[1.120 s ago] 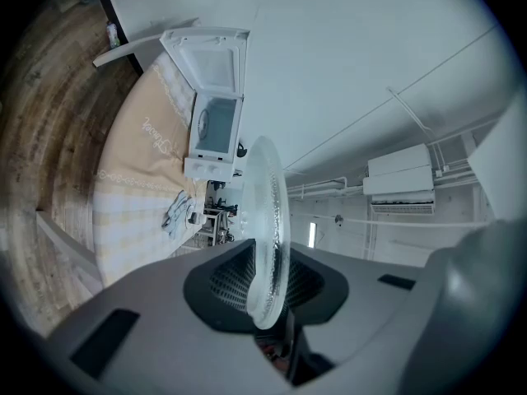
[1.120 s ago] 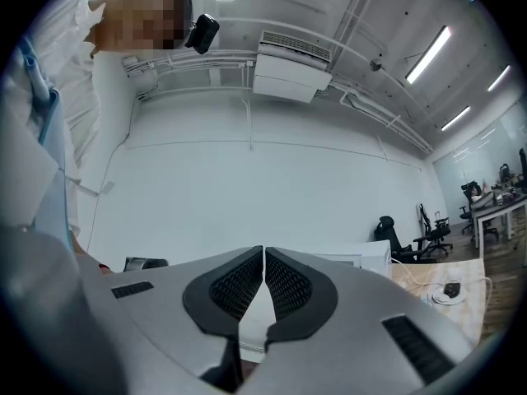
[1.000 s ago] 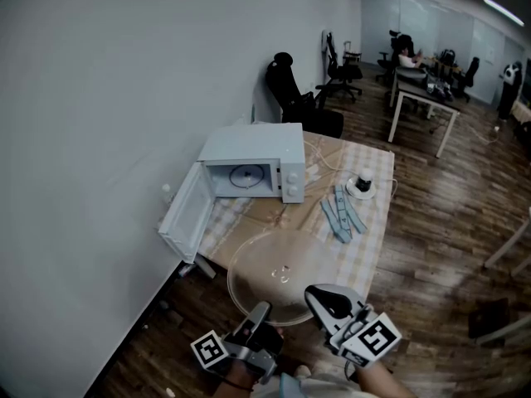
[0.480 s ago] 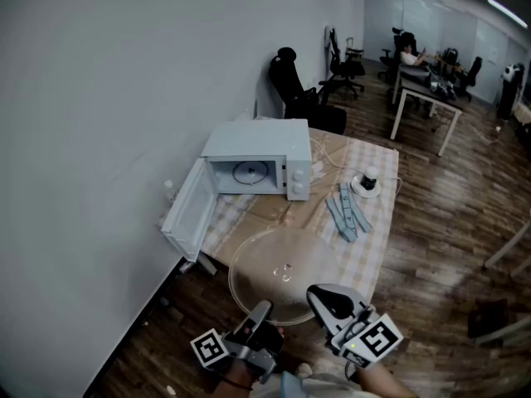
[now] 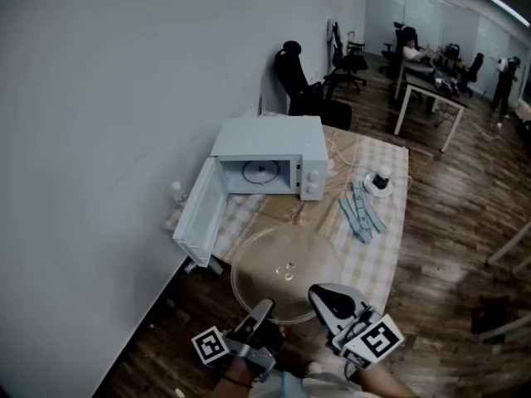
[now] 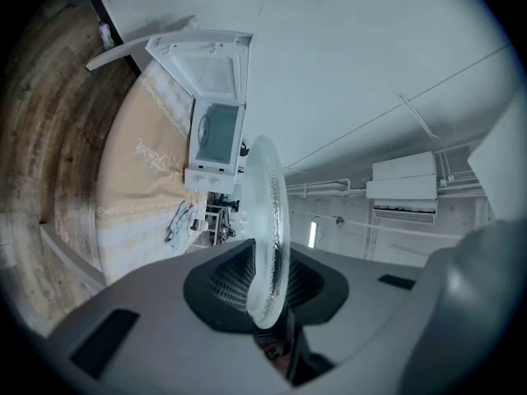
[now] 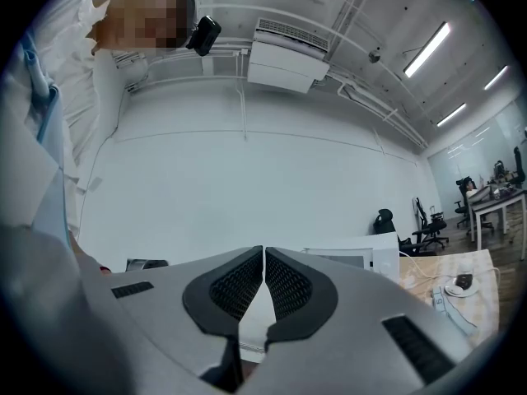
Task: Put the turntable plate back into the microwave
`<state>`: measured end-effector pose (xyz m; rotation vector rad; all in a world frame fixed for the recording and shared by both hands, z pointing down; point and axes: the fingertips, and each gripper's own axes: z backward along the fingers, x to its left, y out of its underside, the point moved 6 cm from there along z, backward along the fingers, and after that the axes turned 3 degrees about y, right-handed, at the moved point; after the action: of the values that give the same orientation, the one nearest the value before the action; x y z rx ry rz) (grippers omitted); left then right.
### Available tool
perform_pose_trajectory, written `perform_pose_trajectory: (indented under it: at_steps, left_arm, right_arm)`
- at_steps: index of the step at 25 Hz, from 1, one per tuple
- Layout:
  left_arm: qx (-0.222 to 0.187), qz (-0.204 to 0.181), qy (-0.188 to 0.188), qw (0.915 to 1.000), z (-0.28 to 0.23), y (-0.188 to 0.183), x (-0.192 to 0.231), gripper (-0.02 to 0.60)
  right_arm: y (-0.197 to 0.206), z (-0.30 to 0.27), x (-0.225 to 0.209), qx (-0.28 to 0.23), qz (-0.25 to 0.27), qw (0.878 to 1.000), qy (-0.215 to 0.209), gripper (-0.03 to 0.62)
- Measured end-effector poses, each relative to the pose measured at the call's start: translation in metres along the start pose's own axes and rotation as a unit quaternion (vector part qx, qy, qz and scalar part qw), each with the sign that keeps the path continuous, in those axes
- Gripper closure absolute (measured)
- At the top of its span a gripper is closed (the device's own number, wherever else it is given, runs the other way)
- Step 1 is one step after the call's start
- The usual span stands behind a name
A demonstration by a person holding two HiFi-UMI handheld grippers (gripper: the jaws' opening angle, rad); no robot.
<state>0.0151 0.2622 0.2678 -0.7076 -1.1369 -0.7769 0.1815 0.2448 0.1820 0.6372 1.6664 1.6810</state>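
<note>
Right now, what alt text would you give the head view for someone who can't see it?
The left gripper holds a clear glass turntable plate by its near rim. Beyond it, a white microwave stands on the checked tablecloth with its door swung open; the right gripper is shut beside the plate.

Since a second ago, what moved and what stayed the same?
The glass plate was carried a little nearer the microwave, which now looks slightly bigger. Nothing was grabbed or dropped: the left gripper still clamps the plate's rim, the right gripper stays shut and empty, the door stays open.
</note>
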Motion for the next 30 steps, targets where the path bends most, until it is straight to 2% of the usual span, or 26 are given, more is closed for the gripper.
perform_pose_trajectory:
  at_steps: [17, 30]
  left_arm:
    - [0.056, 0.012, -0.004, 0.9983, -0.007, -0.091, 0.006, 0.526]
    - [0.083, 0.017, -0.004, 0.9964, -0.013, -0.136, 0.021, 0.526]
  right_arm:
    - [0.020, -0.078, 0.015, 0.008, -0.001, 0.997, 0.071, 0.560]
    - [0.039, -0.117, 0.017, 0.012, 0.011, 0.993, 0.115, 0.560]
